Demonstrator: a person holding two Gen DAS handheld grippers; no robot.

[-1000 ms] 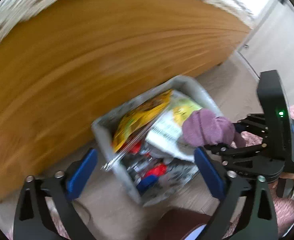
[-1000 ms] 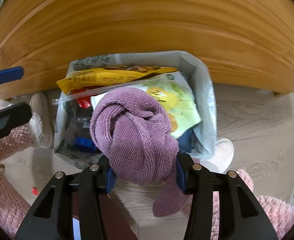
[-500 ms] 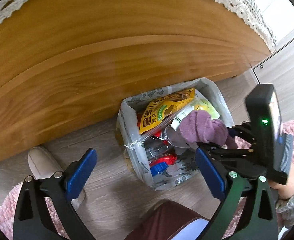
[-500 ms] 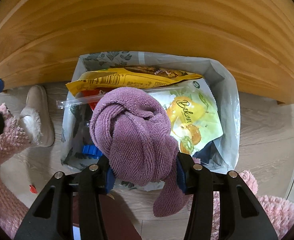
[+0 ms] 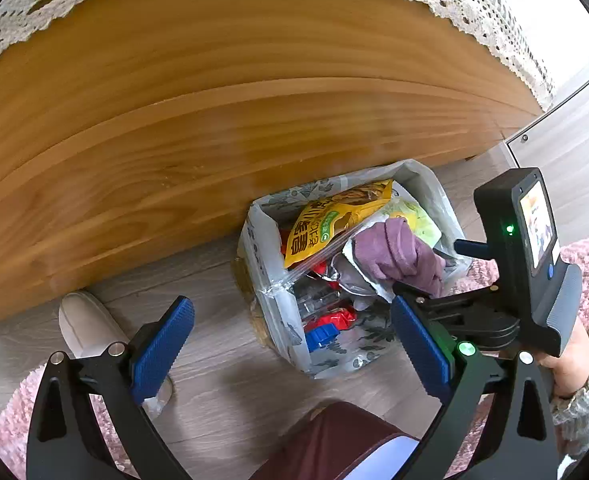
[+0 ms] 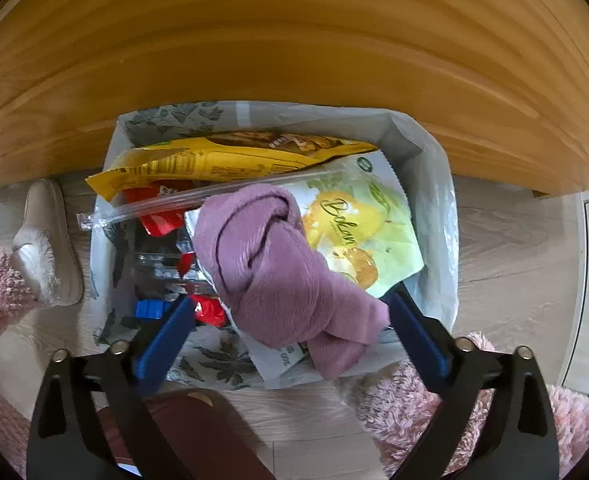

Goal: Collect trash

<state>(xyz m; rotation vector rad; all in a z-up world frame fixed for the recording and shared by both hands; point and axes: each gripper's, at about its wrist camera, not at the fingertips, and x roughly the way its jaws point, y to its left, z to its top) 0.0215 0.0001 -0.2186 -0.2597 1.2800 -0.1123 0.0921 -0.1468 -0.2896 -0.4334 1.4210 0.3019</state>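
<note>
A knotted purple cloth [image 6: 278, 264] lies on top of the wrappers in the white leaf-print trash bag [image 6: 434, 184]. My right gripper [image 6: 290, 320] points down over the bag; its jaws are opening, the blue pads stand wide on either side of the cloth and no longer press it. In the left wrist view the purple cloth [image 5: 398, 252] rests in the trash bag [image 5: 270, 280], with the right gripper [image 5: 450, 280] above it. My left gripper [image 5: 290, 344] hangs open and empty in front of the bag.
A wooden bed frame [image 5: 214, 120] with a lace cover [image 5: 474, 12] stands right behind the bag. A yellow snack bag [image 6: 230, 156] and a green-yellow pouch [image 6: 358, 224] fill the bag. A beige slipper [image 5: 90, 324] lies left; pink fluffy rug [image 6: 414, 408] at the right.
My right gripper's jaws have spread wide and let go of the purple cloth, which has dropped onto the trash in the bag. The left gripper has kept still over the last half second.
</note>
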